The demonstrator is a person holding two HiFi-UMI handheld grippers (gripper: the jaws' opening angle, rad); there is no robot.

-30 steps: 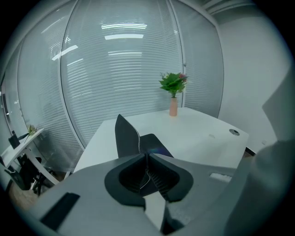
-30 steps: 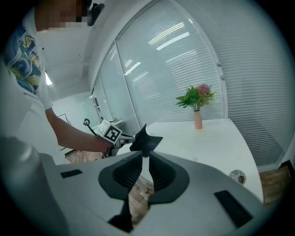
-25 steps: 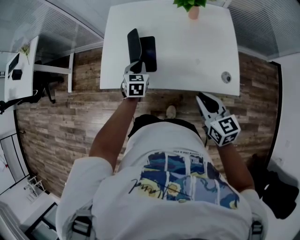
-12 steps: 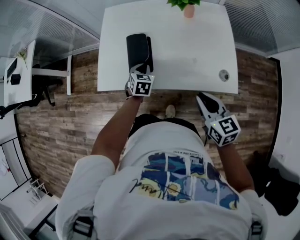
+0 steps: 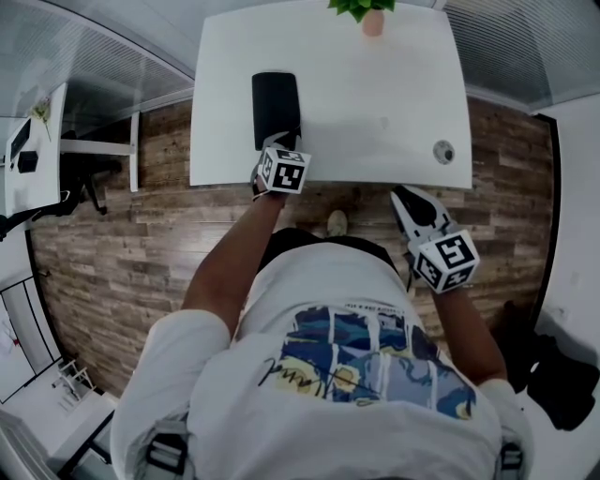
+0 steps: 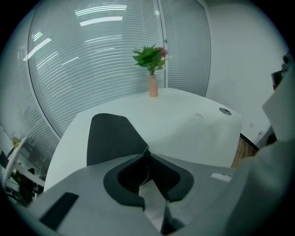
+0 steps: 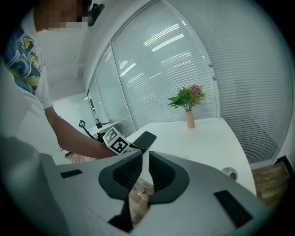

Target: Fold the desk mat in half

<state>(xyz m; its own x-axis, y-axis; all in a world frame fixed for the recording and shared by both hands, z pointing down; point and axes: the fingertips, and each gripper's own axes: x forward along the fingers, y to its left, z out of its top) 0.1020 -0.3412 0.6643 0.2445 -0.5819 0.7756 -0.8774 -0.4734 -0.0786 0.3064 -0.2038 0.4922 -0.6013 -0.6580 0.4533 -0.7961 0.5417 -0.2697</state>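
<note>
The black desk mat (image 5: 274, 101) lies doubled over as one narrow rectangle at the front left of the white desk (image 5: 384, 103). My left gripper (image 5: 274, 142) is at the mat's near edge and angled down onto it. In the left gripper view the mat (image 6: 109, 136) runs up to the left gripper (image 6: 146, 154), a thin edge of it sits between the pads, and the jaws have just been opening a little. My right gripper (image 5: 405, 197) hangs off the desk's front edge over the floor. Its jaws (image 7: 144, 159) stand a narrow gap apart with nothing between them.
A small vase with a green plant (image 5: 372, 14) stands at the desk's far edge. A round cable grommet (image 5: 442, 150) sits near the front right corner. Another desk and a chair (image 5: 84, 173) stand to the left on the wooden floor.
The raised half of the mat has come down flat over the other half. My left gripper sank with it towards the desk's front edge. The right gripper has stayed put.
</note>
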